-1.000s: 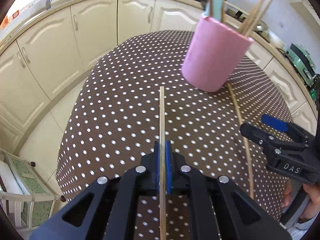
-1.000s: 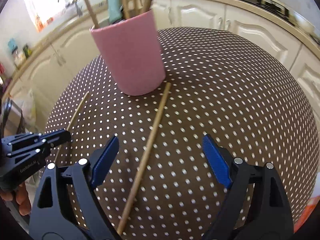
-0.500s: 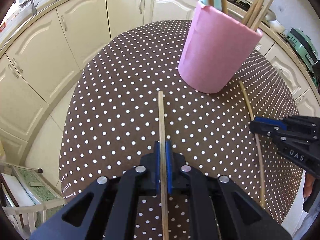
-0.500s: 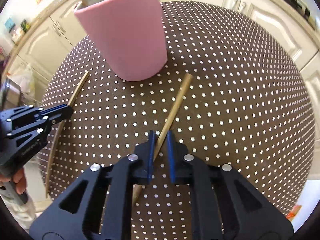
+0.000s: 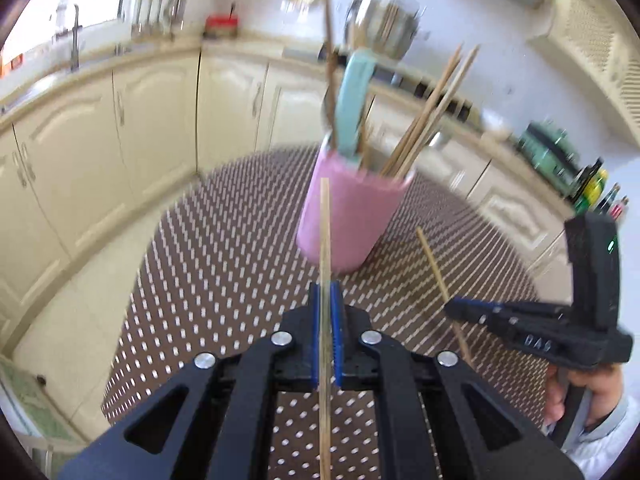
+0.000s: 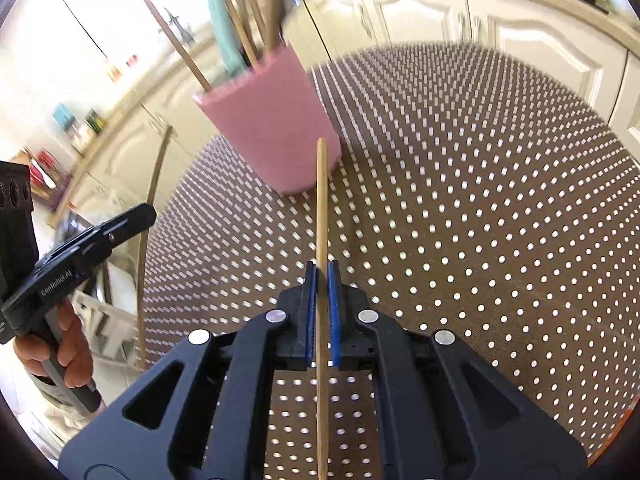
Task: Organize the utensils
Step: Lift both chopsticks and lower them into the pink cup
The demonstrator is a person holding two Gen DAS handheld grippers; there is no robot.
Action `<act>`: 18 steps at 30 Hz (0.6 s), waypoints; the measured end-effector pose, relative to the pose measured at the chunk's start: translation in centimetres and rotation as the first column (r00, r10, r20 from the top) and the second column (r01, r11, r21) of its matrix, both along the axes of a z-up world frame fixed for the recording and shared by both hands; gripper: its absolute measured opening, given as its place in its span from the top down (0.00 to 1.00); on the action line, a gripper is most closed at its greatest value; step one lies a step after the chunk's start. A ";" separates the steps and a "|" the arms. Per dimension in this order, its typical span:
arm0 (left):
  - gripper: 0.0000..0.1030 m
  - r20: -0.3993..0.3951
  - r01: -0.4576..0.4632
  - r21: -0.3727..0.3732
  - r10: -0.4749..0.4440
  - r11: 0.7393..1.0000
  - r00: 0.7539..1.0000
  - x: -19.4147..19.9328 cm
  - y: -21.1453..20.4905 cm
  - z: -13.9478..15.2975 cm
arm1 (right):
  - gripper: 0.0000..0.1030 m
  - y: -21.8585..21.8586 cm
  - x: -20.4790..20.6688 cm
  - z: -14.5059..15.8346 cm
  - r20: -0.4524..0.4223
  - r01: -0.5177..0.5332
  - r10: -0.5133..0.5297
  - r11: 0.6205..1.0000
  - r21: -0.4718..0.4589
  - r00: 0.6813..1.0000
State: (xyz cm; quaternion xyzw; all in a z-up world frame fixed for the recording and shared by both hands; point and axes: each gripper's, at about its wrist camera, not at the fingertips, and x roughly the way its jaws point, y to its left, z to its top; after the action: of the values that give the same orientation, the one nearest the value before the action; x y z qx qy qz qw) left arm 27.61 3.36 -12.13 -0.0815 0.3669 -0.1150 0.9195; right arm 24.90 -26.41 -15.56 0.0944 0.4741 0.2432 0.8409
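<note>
A pink cup (image 5: 352, 216) stands on the brown polka-dot table (image 5: 224, 264) and holds several wooden sticks and a teal utensil (image 5: 352, 104). My left gripper (image 5: 327, 292) is shut on a flat wooden stick (image 5: 325, 232) that points at the cup. My right gripper (image 6: 321, 270) is shut on a round wooden stick (image 6: 321, 200), lifted off the table and aimed at the cup (image 6: 268, 128). The right gripper also shows in the left wrist view (image 5: 452, 312), holding its stick (image 5: 436, 276). The left gripper shows in the right wrist view (image 6: 148, 216), with its curved stick (image 6: 150, 208).
Cream kitchen cabinets (image 5: 120, 128) curve around behind the table. A counter with a sink tap (image 5: 74, 36) and jars runs above them. The table's rounded edge (image 5: 132, 280) drops off to the left.
Both grippers have lifted and tilted up, each carrying its stick off the table toward the cup. The right gripper, open a second ago, closed on the round stick and raised it.
</note>
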 end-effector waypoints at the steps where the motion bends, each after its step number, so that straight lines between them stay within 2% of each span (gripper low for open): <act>1: 0.95 0.034 -0.005 -0.002 0.005 1.000 0.999 -0.6 -0.2 0.6 | 0.94 -0.5 -0.7 0.7 0.034 0.001 -0.002 1.000 0.028 0.999; 4: 0.95 0.145 -0.004 -0.003 0.004 1.000 0.989 -1.9 -0.4 2.8 | 0.94 -1.4 -2.7 2.8 0.123 -0.003 -0.009 0.995 0.099 0.992; 8: 0.95 0.241 -0.007 -0.013 0.010 1.000 0.971 -4.2 -1.2 5.1 | 0.94 -2.6 -3.8 5.0 0.210 -0.006 -0.028 0.987 0.160 0.977; 11: 0.95 0.326 -0.024 0.005 0.021 1.000 0.945 -5.7 -2.0 6.2 | 0.94 -3.2 -3.8 7.0 0.278 -0.002 -0.048 0.984 0.177 0.959; 13: 0.95 0.405 -0.031 0.016 0.021 0.999 0.914 -6.5 -2.7 7.1 | 0.94 -3.5 -4.3 8.4 0.325 -0.004 -0.062 0.980 0.197 0.944; 14: 0.95 0.436 -0.027 0.014 0.019 1.000 0.900 -6.8 -2.9 7.7 | 0.94 -1.9 -4.6 8.8 0.352 0.003 -0.074 0.981 0.196 0.933; 16: 0.95 0.483 -0.014 -0.002 0.013 1.000 0.875 -7.2 -3.2 8.4 | 0.94 -1.0 -5.1 10.2 0.411 0.006 -0.086 0.982 0.191 0.908; 18: 0.95 0.547 -0.003 -0.027 0.018 1.000 0.837 -7.6 -3.4 9.4 | 0.94 0.3 -5.7 11.5 0.474 0.010 -0.103 0.981 0.193 0.874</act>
State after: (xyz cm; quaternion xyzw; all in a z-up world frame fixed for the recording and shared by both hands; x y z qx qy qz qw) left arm 20.02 -0.08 -2.73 -0.0590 0.0874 -0.1330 0.9855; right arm 19.21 -26.07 -4.06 0.1223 0.2221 0.2772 0.9267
